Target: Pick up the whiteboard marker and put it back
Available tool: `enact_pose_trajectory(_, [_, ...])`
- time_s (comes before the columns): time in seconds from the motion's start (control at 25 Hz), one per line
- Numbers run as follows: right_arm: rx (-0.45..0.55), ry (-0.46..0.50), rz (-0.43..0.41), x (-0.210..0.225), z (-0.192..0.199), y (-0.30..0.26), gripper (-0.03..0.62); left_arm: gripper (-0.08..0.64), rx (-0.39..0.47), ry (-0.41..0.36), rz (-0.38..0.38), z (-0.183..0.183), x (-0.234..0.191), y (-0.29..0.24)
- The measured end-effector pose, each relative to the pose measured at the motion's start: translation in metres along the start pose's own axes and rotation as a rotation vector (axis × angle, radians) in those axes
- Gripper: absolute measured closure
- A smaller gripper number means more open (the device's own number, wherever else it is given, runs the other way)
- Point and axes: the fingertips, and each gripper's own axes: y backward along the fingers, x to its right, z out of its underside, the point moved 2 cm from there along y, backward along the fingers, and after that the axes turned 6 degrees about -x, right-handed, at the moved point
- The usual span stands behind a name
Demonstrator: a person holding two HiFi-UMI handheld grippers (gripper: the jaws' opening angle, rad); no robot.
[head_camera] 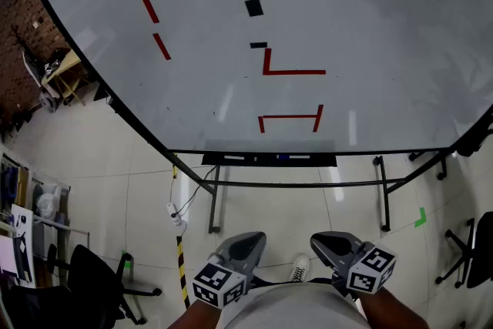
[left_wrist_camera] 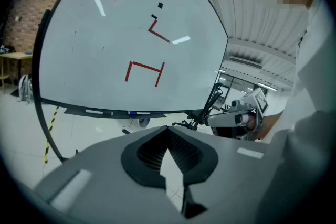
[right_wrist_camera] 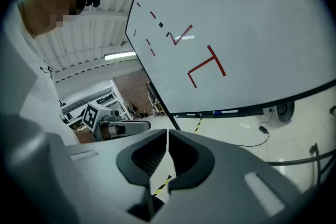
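White whiteboard (head_camera: 385,11) — red lines (head_camera: 293,73), black squares (head_camera: 253,8), blue-ended whiteboard marker (left_wrist_camera: 134,113), yellow-black floor tape (head_camera: 182,266).

Marker (head_camera: 283,157) on tray (head_camera: 323,159) tiny, details unclear; whiteboard (head_camera: 347,11) top cut off.

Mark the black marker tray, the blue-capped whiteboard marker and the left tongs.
black marker tray (head_camera: 209,160): head view, left end.
blue-capped whiteboard marker (head_camera: 285,157): head view, blue cap.
left tongs (head_camera: 250,241): head view, between tips.

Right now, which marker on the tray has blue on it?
The right marker, just past the middle of the tray in the head view: blue end, white body. The left marker looks all white.
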Motion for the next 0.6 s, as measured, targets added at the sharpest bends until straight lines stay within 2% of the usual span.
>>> enact_pose_trajectory(0.08, [-0.015, 0.012, -0.023, 0.003, 0.002, 0.004, 0.561, 0.552, -0.022, -0.028, -0.019, 0.005, 0.007, -0.006])
enact_pose_trajectory(0.2, [-0.047, 0.040, -0.054, 0.008, 0.006, 0.003, 0.561, 0.552, -0.035, -0.055, -0.053, 0.008, 0.010, -0.011])
enact_pose_trajectory(0.36, [-0.092, 0.036, -0.085, 0.010, 0.011, -0.011, 0.561, 0.551, -0.038, -0.019, -0.077, 0.010, 0.001, -0.006])
enact_pose_trajectory(0.52, [-0.114, 0.032, -0.096, 0.007, 0.008, -0.037, 0.562, 0.551, -0.055, 0.026, -0.051, 0.013, -0.020, -0.007])
enact_pose_trajectory(0.6, [-0.115, 0.043, -0.074, 0.007, 0.000, -0.053, 0.563, 0.551, -0.066, 0.021, -0.021, 0.008, -0.035, -0.011])
